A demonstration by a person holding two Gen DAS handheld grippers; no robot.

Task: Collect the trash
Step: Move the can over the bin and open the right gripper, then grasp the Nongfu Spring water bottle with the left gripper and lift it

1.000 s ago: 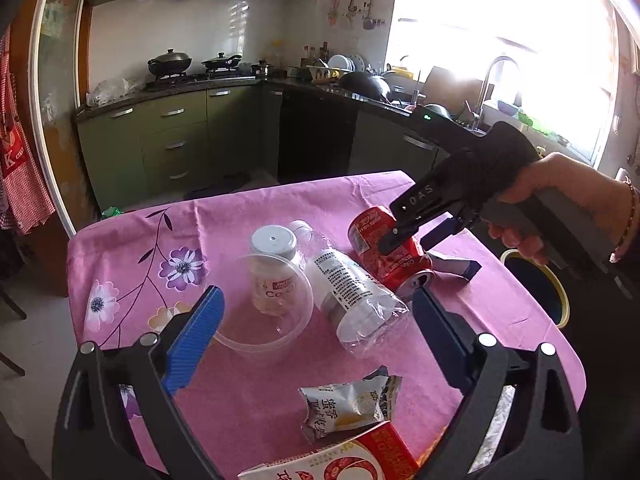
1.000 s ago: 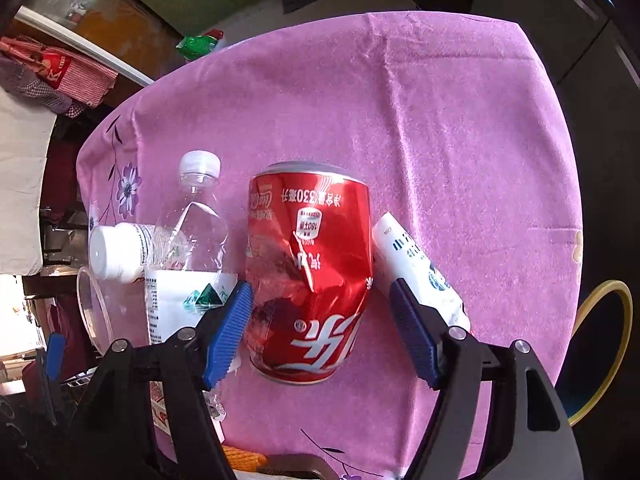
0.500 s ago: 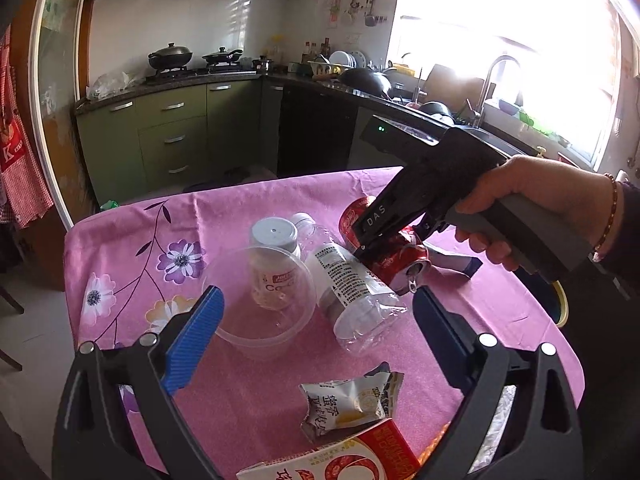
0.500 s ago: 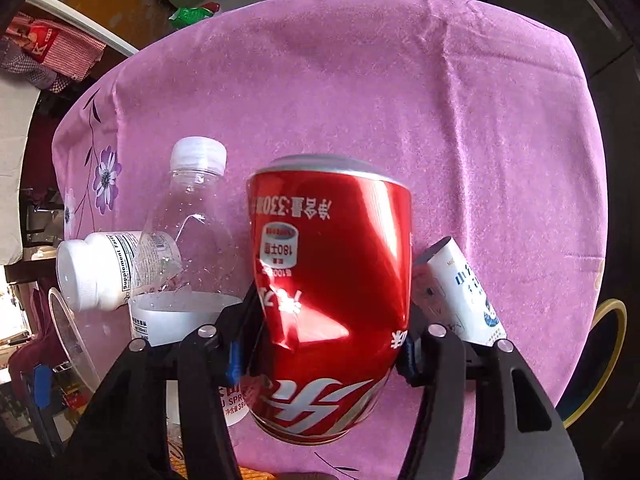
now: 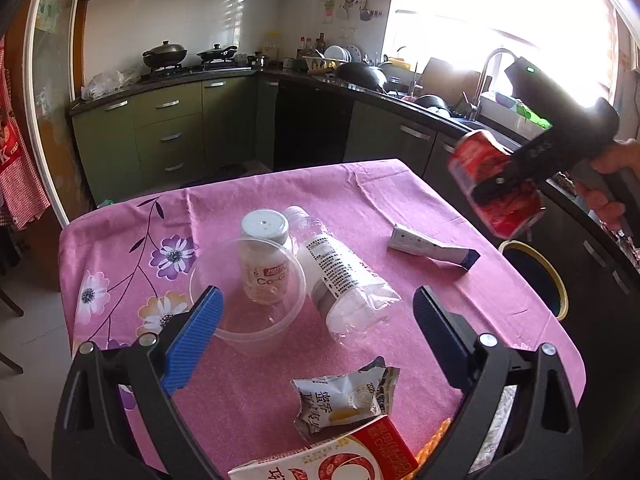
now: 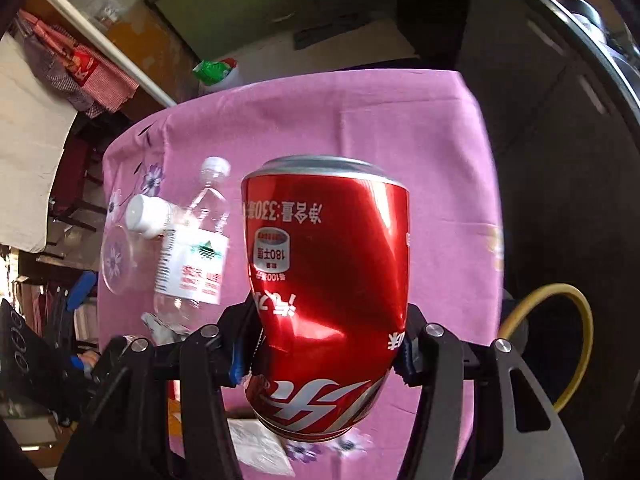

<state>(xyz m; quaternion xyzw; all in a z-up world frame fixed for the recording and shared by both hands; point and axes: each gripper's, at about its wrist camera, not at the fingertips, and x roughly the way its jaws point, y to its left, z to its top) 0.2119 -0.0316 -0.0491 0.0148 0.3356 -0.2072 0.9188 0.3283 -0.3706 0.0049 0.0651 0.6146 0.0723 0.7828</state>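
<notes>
Thin red aluminium, already dented: the can point(image 6: 326, 292) sits clamped across its lower body between our right gripper point(image 6: 322, 354) pads, lifted off the pink tablecloth point(image 5: 360, 196) near the yellow-rimmed bin point(image 5: 554, 276). We judge it light, empty and slick, so a mid-body squeeze suits. Our left gripper point(image 5: 316, 320) hangs wide, holding nothing.

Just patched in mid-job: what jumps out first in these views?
The dented red can, clamped in the right gripper and held off the pink table near the yellow-rimmed bin. The left gripper hangs open over a clear bowl and plastic bottle.
</notes>
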